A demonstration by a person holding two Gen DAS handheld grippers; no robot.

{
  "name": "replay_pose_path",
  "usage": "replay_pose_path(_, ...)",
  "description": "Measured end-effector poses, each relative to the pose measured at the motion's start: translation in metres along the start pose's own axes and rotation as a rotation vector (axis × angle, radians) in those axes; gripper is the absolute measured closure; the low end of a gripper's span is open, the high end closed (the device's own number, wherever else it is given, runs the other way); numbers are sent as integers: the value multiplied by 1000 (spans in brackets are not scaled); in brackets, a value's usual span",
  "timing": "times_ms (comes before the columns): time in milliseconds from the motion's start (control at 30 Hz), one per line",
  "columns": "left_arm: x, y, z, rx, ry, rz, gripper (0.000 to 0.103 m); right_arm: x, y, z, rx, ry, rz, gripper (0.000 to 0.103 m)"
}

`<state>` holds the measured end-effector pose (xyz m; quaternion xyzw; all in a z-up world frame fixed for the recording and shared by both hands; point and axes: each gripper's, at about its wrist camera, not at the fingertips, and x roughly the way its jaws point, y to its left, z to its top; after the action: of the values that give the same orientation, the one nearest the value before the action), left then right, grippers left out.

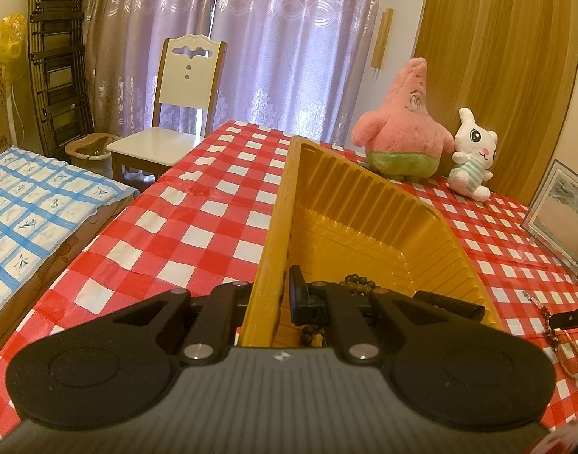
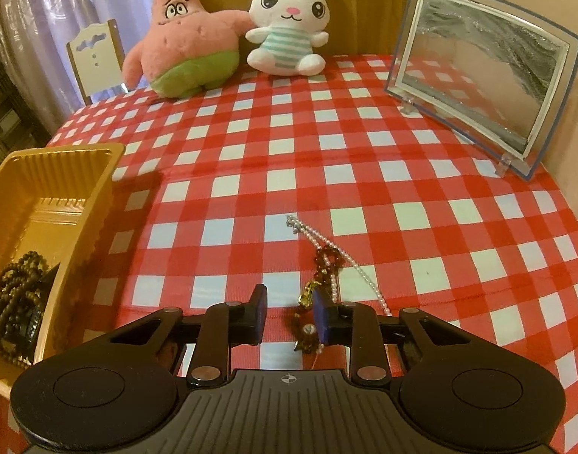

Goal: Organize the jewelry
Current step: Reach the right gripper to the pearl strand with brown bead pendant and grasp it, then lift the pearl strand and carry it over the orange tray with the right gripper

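Note:
A gold plastic tray [image 1: 368, 204] stands on the checked table. My left gripper [image 1: 274, 297] is shut on its left wall, one finger inside and the other hidden behind the wall. A dark bead bracelet [image 1: 359, 283] lies in the tray [image 2: 100, 174], also seen as a heap of dark beads [image 2: 13, 299] in the right wrist view. My right gripper [image 2: 292, 316] is open, low over a tangle of jewelry: a pearl strand [image 2: 344, 261], dark red beads [image 2: 325, 259] and a gold charm [image 2: 308, 295]. The tangle's near end lies between the jaws, against the right finger [image 2: 325, 317].
A pink star plush [image 2: 183, 41] and a white bunny plush [image 2: 289, 22] sit at the table's far edge. A glass picture frame [image 2: 485, 87] stands at the right. A white chair [image 1: 175, 113] and a bed [image 1: 35, 196] are left of the table.

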<state>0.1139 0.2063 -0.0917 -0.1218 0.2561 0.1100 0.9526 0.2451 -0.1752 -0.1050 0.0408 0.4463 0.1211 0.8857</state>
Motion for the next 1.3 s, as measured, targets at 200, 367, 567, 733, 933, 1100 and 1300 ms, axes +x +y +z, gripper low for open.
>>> replay_pose_path(200, 0, 1, -1, 1, 0, 0, 95, 7, -3, 0, 20, 5, -16, 75)
replay_pose_path(367, 0, 2, -1, 1, 0, 0, 95, 10, -4, -3, 31, 3, -30, 76)
replay_pose_path(567, 0, 0, -1, 0, 0, 0, 95, 14, -3, -3, 22, -8, -52, 76)
replay_pose_path(733, 0, 0, -1, 0, 1, 0, 95, 20, 2, -3, -20, -10, -79, 79)
replay_pose_path(933, 1, 0, 0, 1, 1, 0, 95, 22, 0, -2, -23, -12, -89, 87)
replay_pose_path(1100, 1, 1, -1, 1, 0, 0, 95, 21, -2, -2, -16, -14, -88, 91)
replay_pose_path(1300, 1, 1, -1, 1, 1, 0, 95, 14, -7, -2, 34, -26, -46, 101)
